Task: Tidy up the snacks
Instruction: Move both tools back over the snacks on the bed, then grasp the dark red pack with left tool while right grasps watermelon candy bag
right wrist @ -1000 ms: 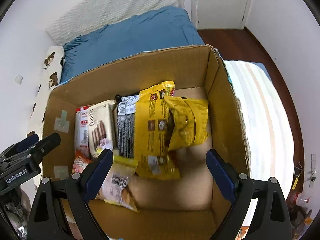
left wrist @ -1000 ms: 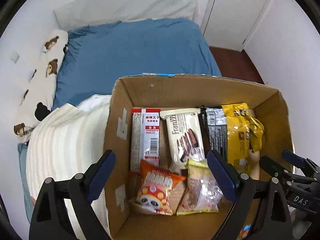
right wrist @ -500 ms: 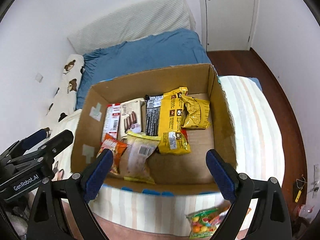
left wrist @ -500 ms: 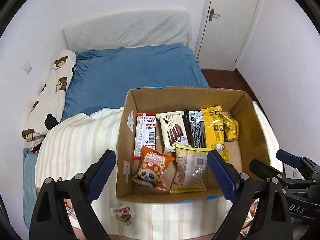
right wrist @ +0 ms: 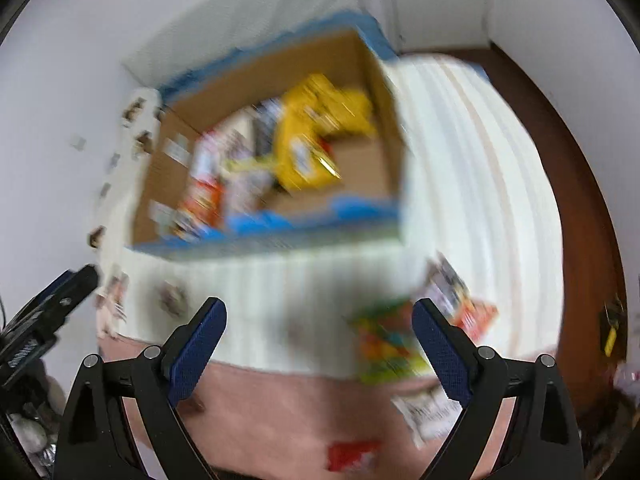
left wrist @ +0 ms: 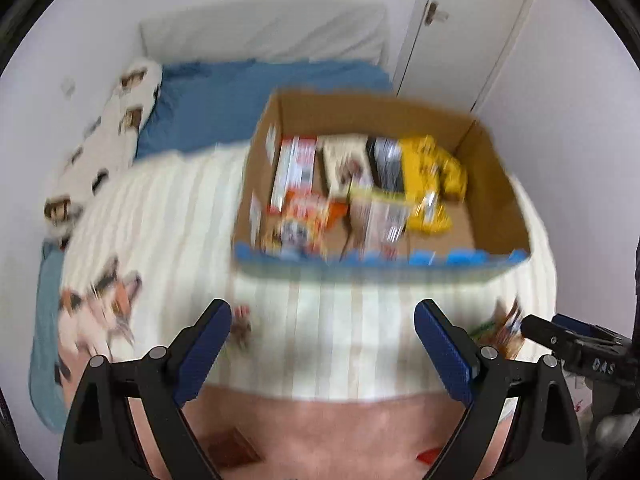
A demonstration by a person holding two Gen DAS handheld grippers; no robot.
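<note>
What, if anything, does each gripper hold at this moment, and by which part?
Nothing is held. The left gripper and the right gripper both stand open and empty above the striped blanket.

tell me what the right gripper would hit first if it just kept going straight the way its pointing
Probably the striped blanket in front of the cardboard box. The right gripper is open and empty, and nothing sits between its fingers. The colorful candy bag lies just right of that line. Blur makes depth uncertain.

A home bedroom: blue-sheeted bed [left wrist: 240, 92], bear-print pillow [left wrist: 108, 136], white door [left wrist: 460, 28].
</note>
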